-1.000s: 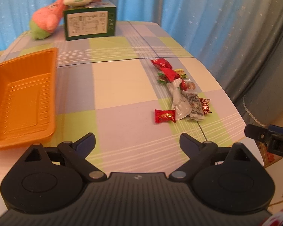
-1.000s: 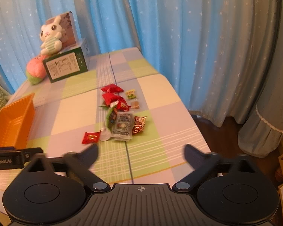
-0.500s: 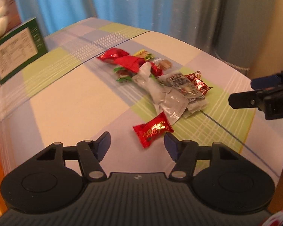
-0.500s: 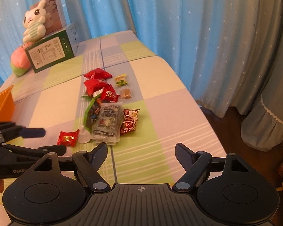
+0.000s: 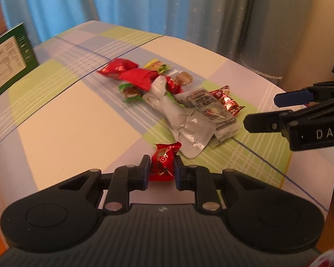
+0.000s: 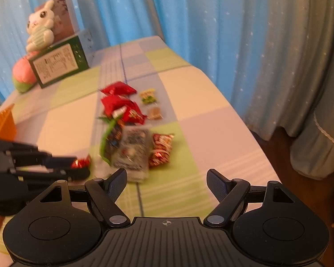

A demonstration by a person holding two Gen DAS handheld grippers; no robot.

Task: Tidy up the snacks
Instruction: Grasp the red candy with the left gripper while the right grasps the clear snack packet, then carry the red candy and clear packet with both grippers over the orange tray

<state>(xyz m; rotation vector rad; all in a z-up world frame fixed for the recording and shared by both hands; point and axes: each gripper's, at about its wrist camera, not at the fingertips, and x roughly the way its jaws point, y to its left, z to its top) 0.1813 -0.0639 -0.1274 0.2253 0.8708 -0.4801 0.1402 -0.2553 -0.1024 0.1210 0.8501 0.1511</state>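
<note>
Red foil candy (image 5: 163,162) sits pinched in my left gripper (image 5: 160,173) at lower centre, just short of the snack pile (image 5: 178,93) on the checked counter (image 5: 55,115). My right gripper (image 6: 167,183) hangs spread and empty.

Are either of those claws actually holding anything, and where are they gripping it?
The left claw pinches the small red candy across the middle of its wrapper. The right claw is open, holding nothing.
</note>
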